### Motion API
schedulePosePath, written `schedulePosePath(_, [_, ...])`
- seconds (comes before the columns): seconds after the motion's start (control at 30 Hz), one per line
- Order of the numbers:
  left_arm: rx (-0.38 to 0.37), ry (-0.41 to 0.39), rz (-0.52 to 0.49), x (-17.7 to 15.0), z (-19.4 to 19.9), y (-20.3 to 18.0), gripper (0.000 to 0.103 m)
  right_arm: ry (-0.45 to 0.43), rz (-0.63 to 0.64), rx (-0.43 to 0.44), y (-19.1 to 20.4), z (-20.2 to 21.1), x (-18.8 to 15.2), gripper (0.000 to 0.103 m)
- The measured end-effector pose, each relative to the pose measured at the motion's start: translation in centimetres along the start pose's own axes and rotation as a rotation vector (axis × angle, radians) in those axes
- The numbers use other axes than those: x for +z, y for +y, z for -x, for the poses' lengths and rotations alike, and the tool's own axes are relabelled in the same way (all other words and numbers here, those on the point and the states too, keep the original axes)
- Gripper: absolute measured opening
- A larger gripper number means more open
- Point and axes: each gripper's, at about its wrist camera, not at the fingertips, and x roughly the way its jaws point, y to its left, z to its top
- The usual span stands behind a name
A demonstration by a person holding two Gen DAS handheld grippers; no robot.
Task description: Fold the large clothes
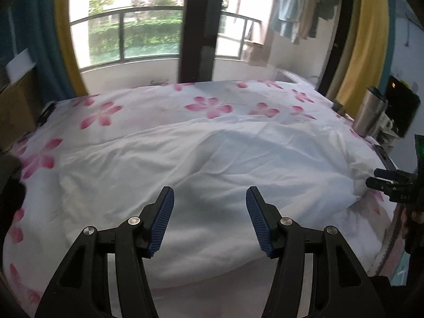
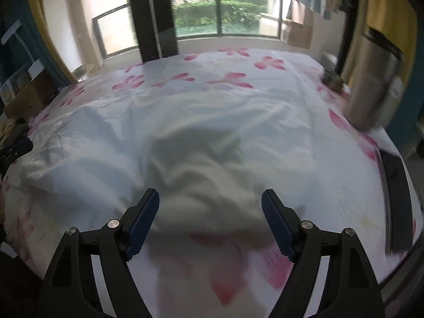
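Both the left gripper (image 1: 210, 197) and right gripper (image 2: 210, 200) look alike — black angular arms, silver screws, ribbed blue pads.

A flower-print sheet (image 1: 212, 106) covers the surface; a crumpled white garment (image 1: 212, 164) and steel tumbler (image 1: 369, 111) rest on it.

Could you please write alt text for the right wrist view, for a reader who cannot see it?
The open right gripper hovers, holding nothing, over a rumpled white garment spread on a bedsheet printed with pink flowers. A metal tumbler stands at the right, and a balcony railing with greenery fills the background.
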Motion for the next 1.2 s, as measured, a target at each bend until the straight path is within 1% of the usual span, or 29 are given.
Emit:
schedulePosePath(0.13, [-0.049,0.011,-0.026,0.7,-1.1,-2.1,0.060,0.043,-0.068,0.019,-1.9,0.5,-1.7,0.079])
schedulePosePath(0.27, [-0.074,0.025,-0.063,1.4,-2.3,-3.8,0.060,0.083,-0.131,0.012,-3.4,0.1,-3.0,0.080])
schedulePosePath(0.3, [-0.081,0.029,-0.070,1.7,-2.8,-4.3,0.060,0.065,-0.146,0.025,-3.7,0.2,-3.1,0.081])
schedulePosePath(0.4, [-0.094,0.036,-0.078,2.3,-3.8,-5.2,0.060,0.040,-0.188,0.047,-4.1,-0.3,-2.7,0.087])
schedulePosePath(0.47, [-0.102,0.036,-0.079,2.8,-4.4,-5.7,0.060,0.020,-0.207,0.064,-3.9,-0.9,-2.3,0.097])
schedulePosePath(0.53, [-0.107,0.040,-0.079,3.4,-5.3,-6.1,0.060,-0.003,-0.230,0.076,-3.8,-1.5,-1.7,0.102])
schedulePosePath(0.6, [-0.106,0.046,-0.074,4.0,-6.4,-6.4,0.060,-0.022,-0.245,0.088,-3.6,-2.0,-1.1,0.102])
schedulePosePath(0.77, [-0.111,0.107,-0.046,4.8,-9.5,-6.9,0.060,-0.070,-0.306,0.172,-3.7,-3.8,1.0,0.102])
schedulePosePath(0.87, [-0.090,0.163,-0.050,4.6,-11.5,-7.2,0.060,-0.085,-0.345,0.253,-3.5,-5.0,2.2,0.102])
schedulePosePath(0.93, [-0.074,0.174,-0.056,4.4,-12.2,-7.2,0.060,-0.083,-0.380,0.327,-3.3,-6.0,3.0,0.102])
schedulePosePath(1.03, [-0.063,0.167,-0.065,4.2,-12.3,-7.3,0.060,-0.077,-0.404,0.419,-2.5,-7.3,4.1,0.101])
schedulePosePath(1.1, [-0.054,0.161,-0.068,4.0,-12.3,-7.4,0.060,-0.069,-0.380,0.428,-1.3,-7.6,4.5,0.097])
schedulePosePath(1.13, [-0.043,0.159,-0.074,3.9,-12.2,-7.6,0.060,-0.060,-0.360,0.435,-0.5,-8.1,4.9,0.088])
schedulePosePath(1.17, [-0.036,0.157,-0.079,3.9,-12.3,-7.8,0.060,-0.056,-0.350,0.439,0.0,-8.5,5.0,0.073])
schedulePosePath(1.2, [-0.029,0.153,-0.082,3.8,-12.3,-7.8,0.060,-0.050,-0.344,0.426,0.5,-8.9,5.2,0.065])
